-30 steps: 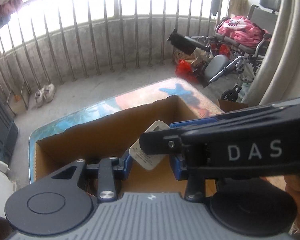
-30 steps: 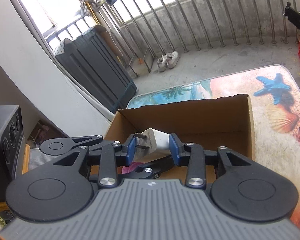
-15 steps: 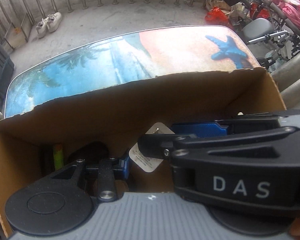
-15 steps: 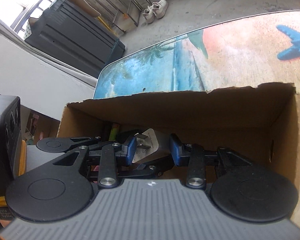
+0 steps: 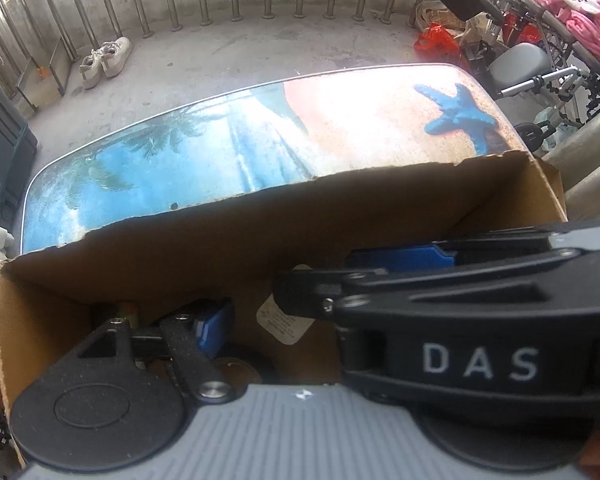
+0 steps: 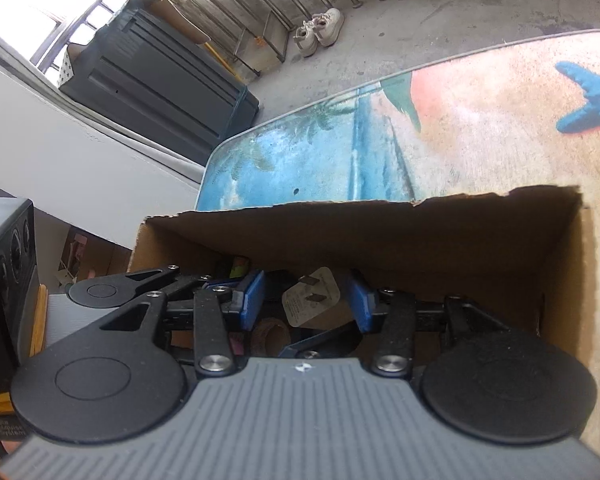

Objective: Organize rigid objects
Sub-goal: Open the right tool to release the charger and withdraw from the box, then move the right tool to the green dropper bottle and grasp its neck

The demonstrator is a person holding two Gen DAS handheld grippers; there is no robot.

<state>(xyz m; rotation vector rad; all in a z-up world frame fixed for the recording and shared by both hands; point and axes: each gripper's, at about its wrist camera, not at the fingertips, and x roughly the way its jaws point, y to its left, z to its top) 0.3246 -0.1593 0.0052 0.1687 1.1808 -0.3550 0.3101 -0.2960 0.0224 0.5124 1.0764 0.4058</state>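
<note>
Charger (image 6: 318,294), the white two-pin plug being packed away, sits between the blue pads of the right gripper (image 6: 306,302), and that is where trouble could start. The jaws have just been opening, and a sliver of gap shows on each side of the plug, so nothing has hold of it. Whether it has settled on the contents below or is only dropping, I cannot tell. If the hand lifts out at an angle, a pad could catch an edge or a prong and flip the plug out of place, or drag it up towards the rim. The left gripper (image 5: 300,332) crowds in from the side. Its jaws have also just been opening and now stand wide, the one pad (image 5: 214,328) I can see well clear of the plug, the other finger hidden behind the right gripper. With the two tools crossed this closely inside one opening, I judge a knock between them as they pull back to be the likelier slip. Under and beside the plug lie a brown roll of tape (image 6: 272,336), something dark and round, and a yellow-green marker (image 6: 238,270) against the far corner, so the plug may rest tilted on them. All of it is inside the cardboard box (image 6: 380,240), the plug nearer the middle than either end wall. The box stands on the beach-print tabletop (image 6: 480,120).
</note>
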